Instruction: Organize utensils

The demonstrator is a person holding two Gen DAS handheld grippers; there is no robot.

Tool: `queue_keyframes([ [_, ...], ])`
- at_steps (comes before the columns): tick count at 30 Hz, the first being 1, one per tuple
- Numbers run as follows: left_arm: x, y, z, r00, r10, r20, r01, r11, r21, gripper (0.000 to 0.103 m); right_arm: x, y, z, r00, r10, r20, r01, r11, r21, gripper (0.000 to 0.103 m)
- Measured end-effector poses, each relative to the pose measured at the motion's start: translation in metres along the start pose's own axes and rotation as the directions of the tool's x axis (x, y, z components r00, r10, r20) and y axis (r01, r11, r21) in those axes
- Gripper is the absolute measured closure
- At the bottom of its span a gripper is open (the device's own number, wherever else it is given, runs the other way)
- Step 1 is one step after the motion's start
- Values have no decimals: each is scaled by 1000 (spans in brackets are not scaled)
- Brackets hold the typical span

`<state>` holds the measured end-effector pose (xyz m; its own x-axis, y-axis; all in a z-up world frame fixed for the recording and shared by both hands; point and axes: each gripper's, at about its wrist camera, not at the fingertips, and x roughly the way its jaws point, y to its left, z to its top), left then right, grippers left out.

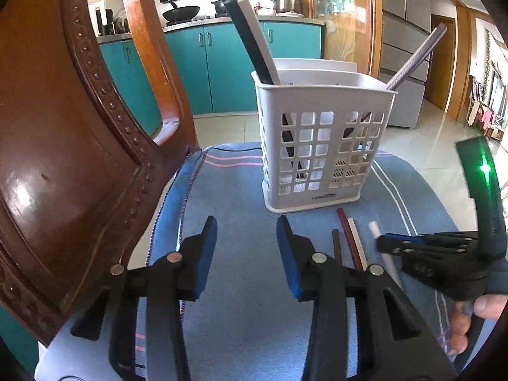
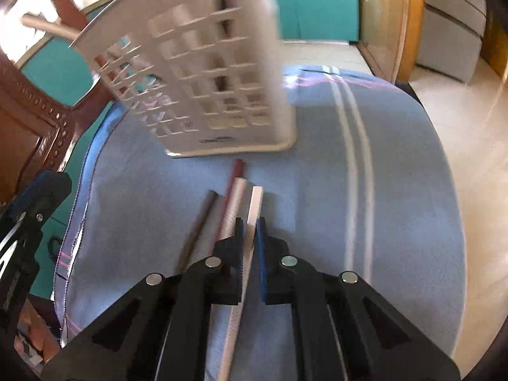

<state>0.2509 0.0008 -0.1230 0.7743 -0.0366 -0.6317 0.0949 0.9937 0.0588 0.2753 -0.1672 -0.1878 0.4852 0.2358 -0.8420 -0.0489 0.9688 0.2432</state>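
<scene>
1. While the left gripper (image 1: 246,254) hovers with its blue-padded jaws spread wide over the blue woven cloth (image 1: 241,317), nothing lies between them.
2. Nearer the right edge, the right gripper (image 2: 250,247) is clenched on a white square-edged chopstick (image 2: 255,209).
3. Just left of it lie a grey round stick (image 2: 236,197), a dark red stick (image 2: 233,177) and a brown stick (image 2: 198,225), side by side.
4. Farther back stands the white latticed plastic utensil holder (image 1: 320,146), holding a black-and-white flat handle (image 1: 250,35) and a grey textured rod (image 1: 416,57).

Bright daylight — right view motion-blurred
</scene>
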Motion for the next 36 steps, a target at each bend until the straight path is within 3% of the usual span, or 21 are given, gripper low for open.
queue_keyframes([
  [11,-1,-12,-2,1000,-10,-3,10,1000,20,59,-19,-38,-3,998,-37,58,32,997,76,94],
  [14,3,-15,-3,999,-34,-27,35,999,12,56,-24,-36,-3,996,-50,75,45,997,67,80],
  [16,10,-14,-5,992,-104,-77,103,994,-21,56,-28,-38,-6,994,-68,90,62,996,66,71],
  [20,27,-22,-12,959,-226,-173,219,974,-59,56,-28,-44,-10,993,-85,86,77,993,85,69],
  [28,46,-62,-32,940,-225,-257,243,969,37,56,-28,-41,-12,991,-89,99,84,995,56,65],
  [29,50,-65,-35,941,-201,-272,222,974,49,57,-28,-39,-12,991,-93,100,89,995,48,65],
  [31,53,-65,-36,949,-171,-266,192,980,55,74,-27,-37,-14,990,-98,100,95,995,36,64],
  [33,54,-60,-35,946,-170,-275,187,982,35,83,-26,-37,-14,990,-100,98,98,995,30,64],
  [36,55,-52,-35,944,-171,-283,175,985,-11,87,-25,-35,-14,990,-107,97,105,994,25,64],
])
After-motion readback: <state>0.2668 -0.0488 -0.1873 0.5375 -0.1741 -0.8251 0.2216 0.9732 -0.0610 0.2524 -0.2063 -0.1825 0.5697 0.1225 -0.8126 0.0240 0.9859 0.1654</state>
